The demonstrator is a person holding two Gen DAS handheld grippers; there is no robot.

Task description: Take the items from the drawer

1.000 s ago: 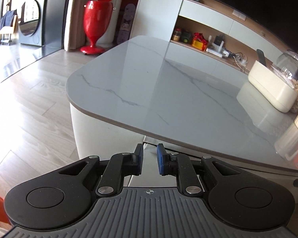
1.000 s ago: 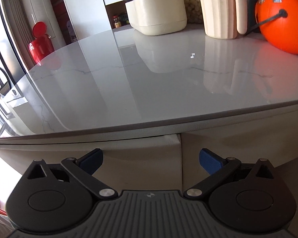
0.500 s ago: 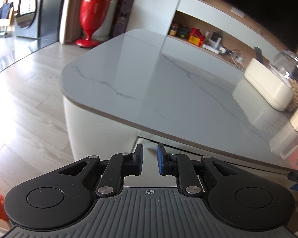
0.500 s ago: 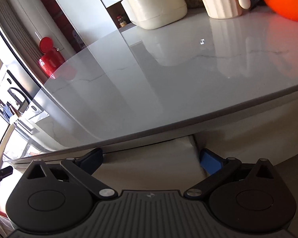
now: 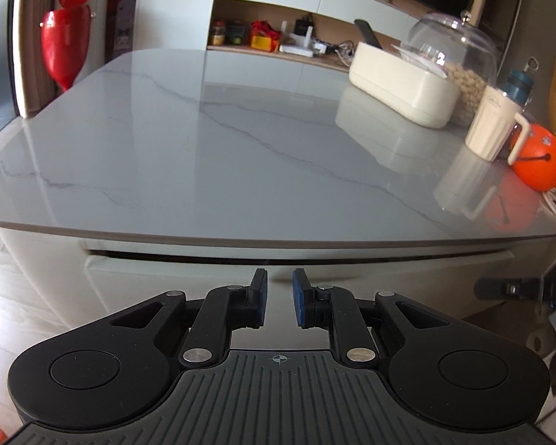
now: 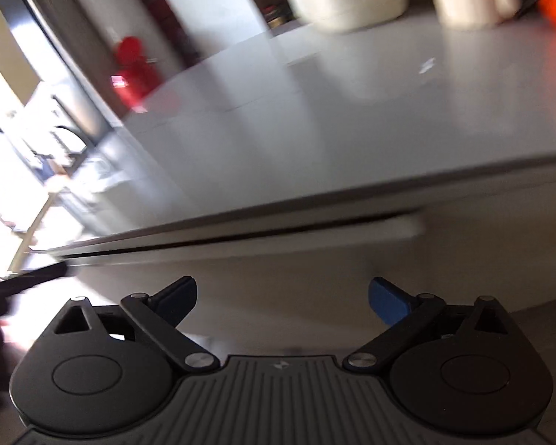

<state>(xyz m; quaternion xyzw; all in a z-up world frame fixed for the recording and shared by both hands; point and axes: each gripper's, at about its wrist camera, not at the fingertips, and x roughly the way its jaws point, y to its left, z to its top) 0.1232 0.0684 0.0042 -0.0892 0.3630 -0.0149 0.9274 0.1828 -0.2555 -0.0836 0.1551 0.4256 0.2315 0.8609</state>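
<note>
Below the grey marble desk [image 5: 218,141], the white drawer front [image 5: 189,270] now squarely faces the narrowly parted, empty left claw [image 5: 280,293]. Right claw [image 6: 282,298], wide open and empty, has swung aside, blurred; drawer appears unopened.

Glossy marble-look tabletop [image 5: 241,141], pale wood floor [image 5: 26,296], wall shelving [image 5: 278,37]

The drawer [image 5: 189,265], a pale, handleless front, is sitting just under the tabletop edge. A narrow dark gap is running along its top, so it is standing slightly ajar; its contents are not showing. The right view is blurring it [image 6: 278,250].
</note>
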